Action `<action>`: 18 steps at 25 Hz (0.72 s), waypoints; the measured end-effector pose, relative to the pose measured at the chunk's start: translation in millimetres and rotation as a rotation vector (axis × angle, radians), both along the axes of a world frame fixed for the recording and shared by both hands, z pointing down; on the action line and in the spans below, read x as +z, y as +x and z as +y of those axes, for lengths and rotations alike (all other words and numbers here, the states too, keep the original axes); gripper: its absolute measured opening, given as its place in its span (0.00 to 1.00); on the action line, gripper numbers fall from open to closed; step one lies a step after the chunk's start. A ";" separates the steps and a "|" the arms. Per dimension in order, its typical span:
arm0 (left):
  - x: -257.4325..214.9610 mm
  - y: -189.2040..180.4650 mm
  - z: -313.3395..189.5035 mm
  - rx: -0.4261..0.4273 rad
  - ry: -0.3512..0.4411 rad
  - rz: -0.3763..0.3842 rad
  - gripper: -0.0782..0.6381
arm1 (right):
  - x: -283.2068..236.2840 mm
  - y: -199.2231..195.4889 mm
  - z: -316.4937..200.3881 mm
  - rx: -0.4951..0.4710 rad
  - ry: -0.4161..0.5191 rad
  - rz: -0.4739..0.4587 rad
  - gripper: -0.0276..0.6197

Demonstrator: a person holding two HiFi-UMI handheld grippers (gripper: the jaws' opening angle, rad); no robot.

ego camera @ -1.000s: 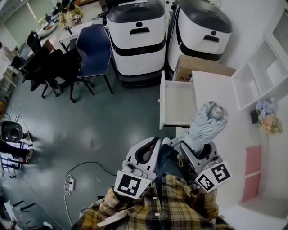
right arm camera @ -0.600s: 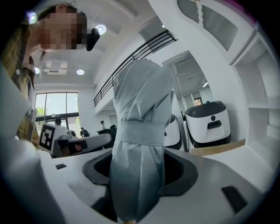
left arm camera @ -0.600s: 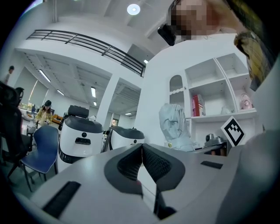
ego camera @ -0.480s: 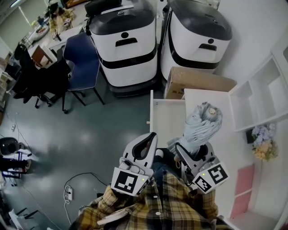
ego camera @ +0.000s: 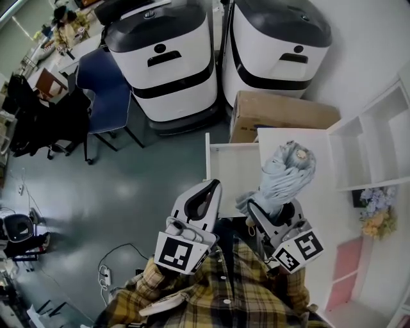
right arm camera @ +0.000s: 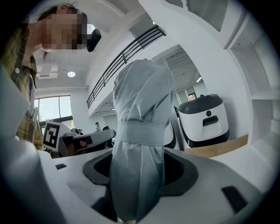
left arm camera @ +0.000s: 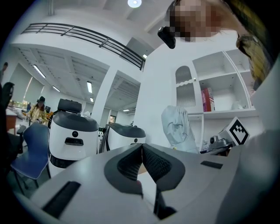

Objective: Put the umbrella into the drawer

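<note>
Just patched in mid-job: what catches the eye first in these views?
The folded pale grey umbrella stands out first, clamped in the right gripper near the middle of the head view. Just left of it a white drawer hangs open, and the left gripper, shut and empty, sits at its near corner. Two big white-and-black machines fill the top of that view.

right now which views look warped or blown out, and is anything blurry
Head view: sharp, evenly lit, straight lines bowing at the edges. Left gripper view: heavy fisheye with black corners, ceiling lamp glaring at top. Right gripper view: same fisheye, the umbrella filling the middle, window washed out.
</note>
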State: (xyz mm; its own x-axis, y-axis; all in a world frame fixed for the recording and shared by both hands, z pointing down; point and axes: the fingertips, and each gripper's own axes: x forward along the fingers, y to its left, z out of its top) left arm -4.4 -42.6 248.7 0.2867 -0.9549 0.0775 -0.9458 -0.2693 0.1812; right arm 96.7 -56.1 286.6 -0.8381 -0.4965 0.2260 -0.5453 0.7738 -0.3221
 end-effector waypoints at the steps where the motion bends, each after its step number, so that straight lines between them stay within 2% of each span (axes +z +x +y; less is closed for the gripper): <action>1: -0.1 -2.1 -2.2 0.003 0.001 0.000 0.14 | 1.1 -1.5 -1.8 0.004 0.000 0.004 0.47; 8: -2.2 -13.8 -12.8 0.061 0.006 -0.003 0.14 | -2.1 -17.0 -12.1 0.048 0.014 0.017 0.47; 18: -1.3 -23.9 -25.6 0.101 0.011 0.016 0.14 | 0.3 -38.7 -22.3 0.055 0.011 0.043 0.47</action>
